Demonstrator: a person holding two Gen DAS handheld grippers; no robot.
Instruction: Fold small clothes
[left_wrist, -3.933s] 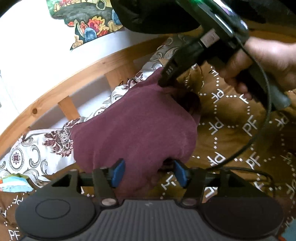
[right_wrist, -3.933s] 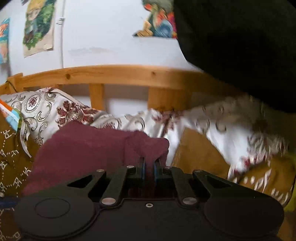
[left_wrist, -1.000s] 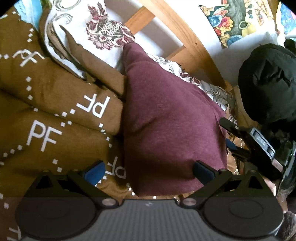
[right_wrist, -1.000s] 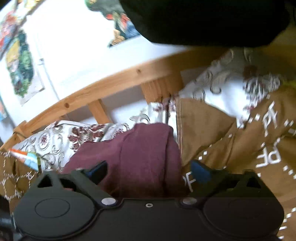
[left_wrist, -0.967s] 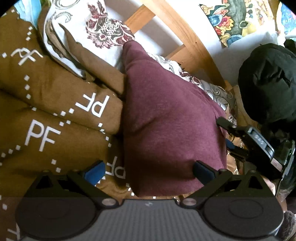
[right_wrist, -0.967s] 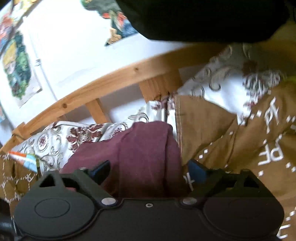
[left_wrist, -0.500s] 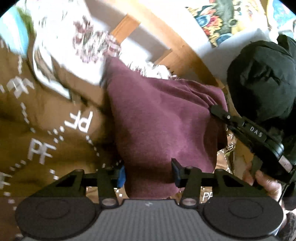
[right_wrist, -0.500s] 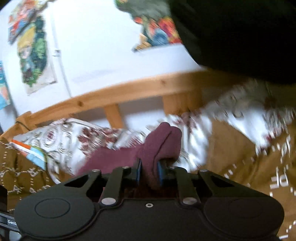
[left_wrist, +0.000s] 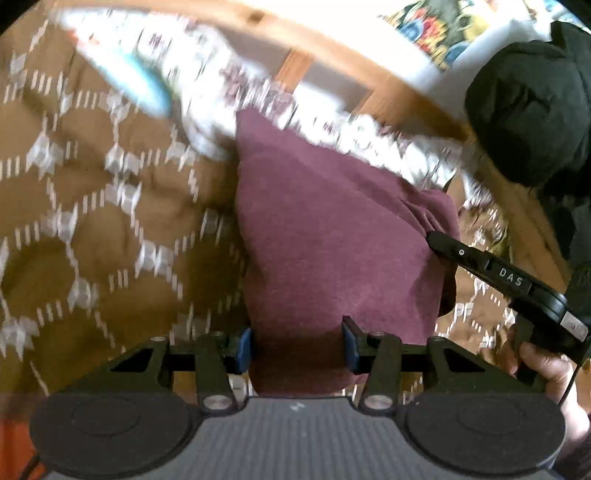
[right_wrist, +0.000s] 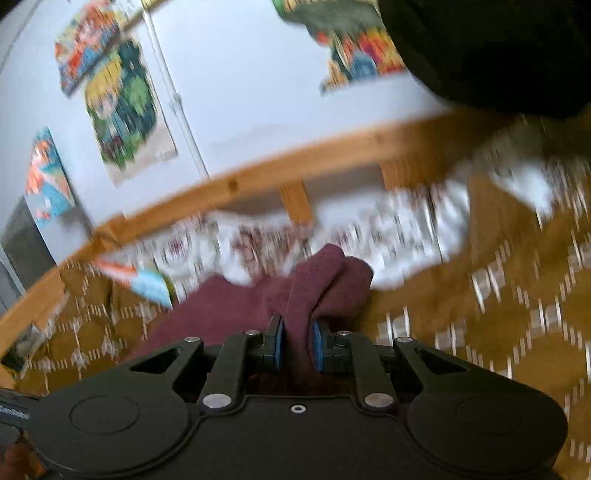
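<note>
Both jaws pinching the maroon cloth (left_wrist: 332, 236) (left gripper (left_wrist: 297, 345), right gripper (right_wrist: 297, 341)) above brown bedspread (left_wrist: 92, 229)

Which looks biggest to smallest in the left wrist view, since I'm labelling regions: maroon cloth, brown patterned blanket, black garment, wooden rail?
1. brown patterned blanket
2. maroon cloth
3. black garment, cut off by the frame edge
4. wooden rail, though it is farther away and blurred

"das" on right gripper (left_wrist: 430, 236)
</note>
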